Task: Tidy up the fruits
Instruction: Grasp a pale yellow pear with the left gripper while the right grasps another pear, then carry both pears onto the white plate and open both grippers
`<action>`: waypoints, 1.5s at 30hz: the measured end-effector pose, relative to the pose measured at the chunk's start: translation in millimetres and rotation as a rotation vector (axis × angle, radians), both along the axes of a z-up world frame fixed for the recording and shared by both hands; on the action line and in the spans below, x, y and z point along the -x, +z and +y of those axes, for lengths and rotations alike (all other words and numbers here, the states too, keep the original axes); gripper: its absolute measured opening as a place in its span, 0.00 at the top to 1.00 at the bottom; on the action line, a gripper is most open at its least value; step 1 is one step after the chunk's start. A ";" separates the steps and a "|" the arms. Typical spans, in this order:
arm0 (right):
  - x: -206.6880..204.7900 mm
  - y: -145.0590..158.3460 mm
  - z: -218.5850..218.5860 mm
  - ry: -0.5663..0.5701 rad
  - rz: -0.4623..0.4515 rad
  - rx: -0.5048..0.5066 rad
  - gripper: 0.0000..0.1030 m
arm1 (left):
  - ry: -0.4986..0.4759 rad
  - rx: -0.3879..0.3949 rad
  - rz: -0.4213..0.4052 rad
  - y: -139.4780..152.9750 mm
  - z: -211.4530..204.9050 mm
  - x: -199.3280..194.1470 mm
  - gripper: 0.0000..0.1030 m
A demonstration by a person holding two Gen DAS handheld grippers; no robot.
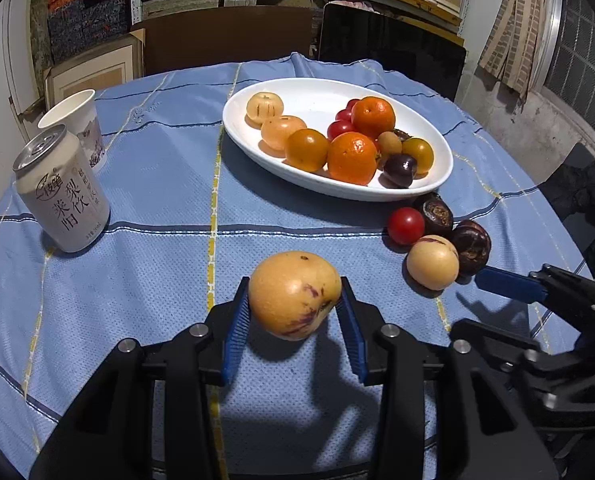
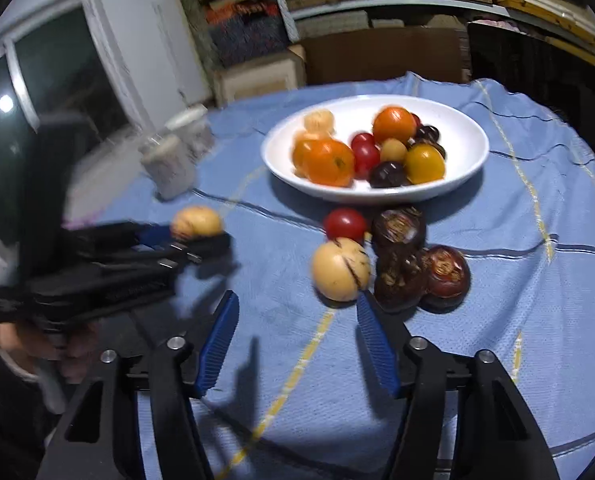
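Observation:
My left gripper (image 1: 295,300) is shut on a yellow fruit with purple streaks (image 1: 295,294), held just above the blue cloth. The white oval plate (image 1: 317,94) lies beyond it with oranges, tomatoes and other fruits inside. In front of the plate's right end lie a red tomato (image 2: 344,222), a pale yellow fruit (image 2: 339,274) and three dark brown fruits (image 2: 399,226). My right gripper (image 2: 297,304) is open with only cloth between its fingers. Its right fingertip is close to the pale yellow fruit.
A drink can (image 1: 63,192) and a paper cup (image 1: 77,128) stand at the table's left. A person's hand (image 2: 37,344) holds the left gripper's handle. One blue finger (image 1: 505,283) of the right gripper reaches in beside the loose fruits. Shelves and boxes stand behind the table.

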State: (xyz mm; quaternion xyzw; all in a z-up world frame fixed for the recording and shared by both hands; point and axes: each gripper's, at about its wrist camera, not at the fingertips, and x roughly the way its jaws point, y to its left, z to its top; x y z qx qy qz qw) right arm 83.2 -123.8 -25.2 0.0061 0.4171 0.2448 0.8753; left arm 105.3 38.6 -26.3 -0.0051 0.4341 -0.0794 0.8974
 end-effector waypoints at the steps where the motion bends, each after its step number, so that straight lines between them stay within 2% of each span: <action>1: -2.3 -2.7 1.1 -0.012 0.008 0.019 0.40 | 0.000 0.012 0.004 -0.8 1.8 -0.3 0.60; 5: -11.4 -5.3 11.6 -0.020 0.009 0.068 0.42 | -0.005 0.034 0.017 -3.3 4.1 -1.3 0.60; 13: -26.2 -11.4 29.2 -0.065 -0.020 0.182 0.60 | 0.000 0.051 0.025 -4.4 6.2 -2.3 0.60; 17: -27.2 -12.9 33.5 -0.068 -0.044 0.201 0.60 | -0.003 0.049 0.028 -5.3 5.5 -2.2 0.60; 19: -26.7 -12.4 32.9 -0.073 -0.042 0.196 0.60 | -0.002 0.047 0.028 -5.4 5.4 -2.2 0.60; 29: -0.8 11.8 -9.0 -0.080 -0.003 -0.002 0.60 | -0.013 0.046 0.015 0.4 0.4 2.0 0.60; 36: 1.6 36.1 -29.4 -0.091 -0.060 -0.019 0.60 | -0.045 0.029 -0.018 19.8 -11.8 8.4 0.60; 38: -4.3 44.5 -32.4 -0.088 -0.077 -0.016 0.60 | -0.059 0.004 -0.030 27.6 -16.6 6.1 0.60; 45: -34.7 68.1 -32.6 -0.074 -0.130 -0.016 0.60 | -0.060 -0.028 -0.070 59.2 -25.3 -23.5 0.60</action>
